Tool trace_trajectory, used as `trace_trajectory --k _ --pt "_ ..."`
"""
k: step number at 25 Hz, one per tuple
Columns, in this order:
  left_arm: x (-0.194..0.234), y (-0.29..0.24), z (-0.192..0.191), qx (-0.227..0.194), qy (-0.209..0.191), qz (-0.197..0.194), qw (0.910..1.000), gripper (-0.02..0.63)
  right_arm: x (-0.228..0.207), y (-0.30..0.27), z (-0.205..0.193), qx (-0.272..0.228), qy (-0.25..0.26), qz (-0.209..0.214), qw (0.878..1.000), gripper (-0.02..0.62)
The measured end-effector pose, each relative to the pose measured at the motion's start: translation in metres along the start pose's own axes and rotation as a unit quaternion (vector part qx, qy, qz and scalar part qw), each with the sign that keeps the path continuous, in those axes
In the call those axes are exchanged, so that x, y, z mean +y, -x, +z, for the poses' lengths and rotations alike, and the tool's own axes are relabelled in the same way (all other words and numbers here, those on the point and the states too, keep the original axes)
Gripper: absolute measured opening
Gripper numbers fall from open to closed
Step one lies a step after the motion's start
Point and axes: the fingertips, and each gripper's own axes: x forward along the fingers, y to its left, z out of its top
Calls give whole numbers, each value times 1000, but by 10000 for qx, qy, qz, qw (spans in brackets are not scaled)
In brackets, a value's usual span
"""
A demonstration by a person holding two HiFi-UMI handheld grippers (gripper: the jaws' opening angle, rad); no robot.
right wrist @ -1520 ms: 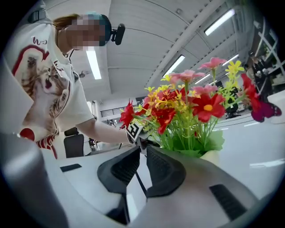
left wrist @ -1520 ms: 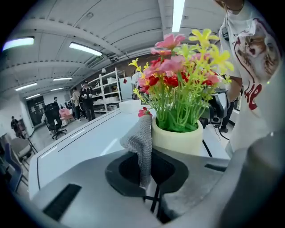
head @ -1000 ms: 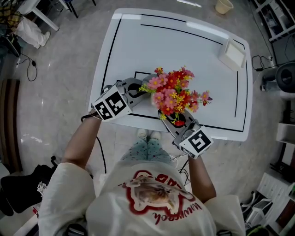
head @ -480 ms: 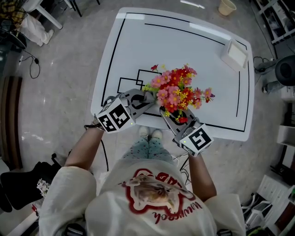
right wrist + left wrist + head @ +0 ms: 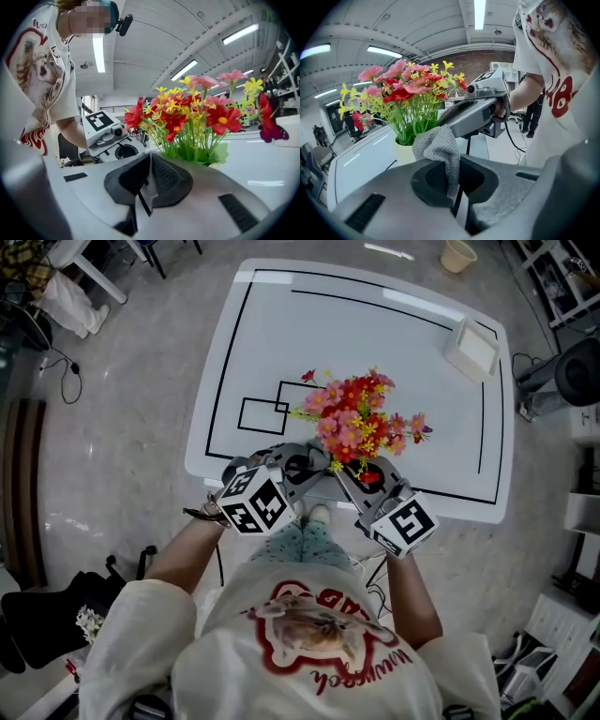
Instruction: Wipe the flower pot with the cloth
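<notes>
Left gripper [image 5: 319, 472] moved nearer flower pot [image 5: 404, 152], pinching cloth [image 5: 438, 150], right gripper [image 5: 149, 178] clamping rim, flowers [image 5: 356, 423] overhanging

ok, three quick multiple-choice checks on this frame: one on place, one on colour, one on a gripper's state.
1. Where on the table is the white box?
A) far right corner
B) near left corner
C) centre

2. What colour is the cloth?
A) red
B) grey
C) blue

3. The left gripper is:
A) open and empty
B) open, with the cloth loose between the jaws
C) shut on the cloth

Key:
1 A: the head view shows the box at the far right corner.
2 B: the left gripper view shows a grey knit.
3 C: in that view the jaws are together, with the cloth pinched and sticking up between them.
</notes>
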Motion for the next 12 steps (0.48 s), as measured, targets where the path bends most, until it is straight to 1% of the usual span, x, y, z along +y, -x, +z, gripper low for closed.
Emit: trace_trajectory --k 5,7,9,10,11,12 --pt "-12 -9 15 -238 295 -288 9989 12 -7 21 3 -82 -36 -40 10000 13" --pt "-14 -7 19 -358 497 -317 9976 12 -10 30 3 -110 -81 32 9999 14" --pt "-13 -2 17 -403 651 -277 9967 12 -15 39 1 45 56 173 9998 18" --pt "-13 1 15 -394 707 -241 9964 12 -17 44 -2 204 167 251 9993 50" --pt "-12 5 12 -377 762 -205 9962 12 -21 49 -5 386 285 325 9983 103" --pt "-10 8 9 -352 811 -169 9959 12 -26 53 -8 563 406 381 9969 131"
